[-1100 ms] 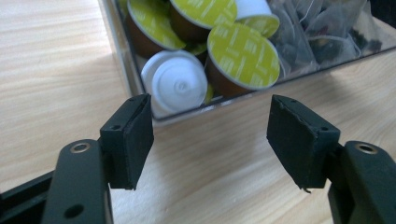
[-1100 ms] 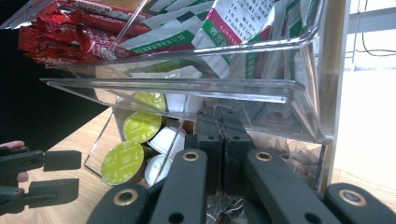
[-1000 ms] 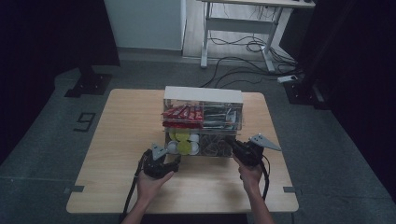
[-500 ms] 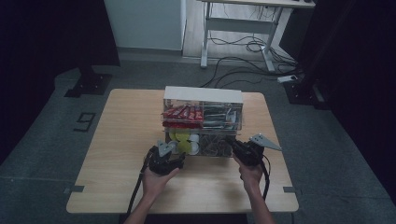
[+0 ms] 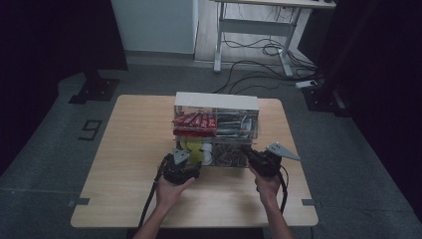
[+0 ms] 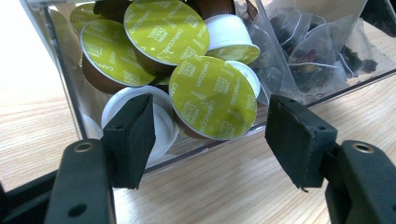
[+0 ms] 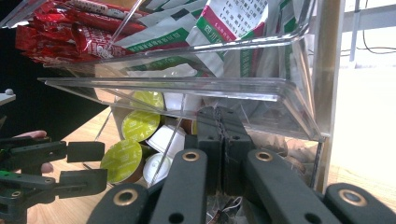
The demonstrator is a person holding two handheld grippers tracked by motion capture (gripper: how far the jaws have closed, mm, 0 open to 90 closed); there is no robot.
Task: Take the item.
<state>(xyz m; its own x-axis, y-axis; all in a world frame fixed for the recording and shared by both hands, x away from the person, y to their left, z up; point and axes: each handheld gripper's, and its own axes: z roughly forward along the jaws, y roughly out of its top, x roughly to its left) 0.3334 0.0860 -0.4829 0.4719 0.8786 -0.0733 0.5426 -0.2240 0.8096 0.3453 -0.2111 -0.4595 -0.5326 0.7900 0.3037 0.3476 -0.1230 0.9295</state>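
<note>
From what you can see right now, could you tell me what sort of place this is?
Probably a lab or recording room, not a kitchen: a lone wooden table holding a clear organizer of coffee pods, dark curtains around it, and cables on the floor.

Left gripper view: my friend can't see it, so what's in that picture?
Two open black jaws of the left gripper point at coffee capsules with yellow-green lids, piled in a clear bin on a wooden table. Clear tea bags lie behind them.

Green-lidded capsules [image 6: 212, 98] in clear organizer [image 5: 217, 101], seemingly heaped
</note>
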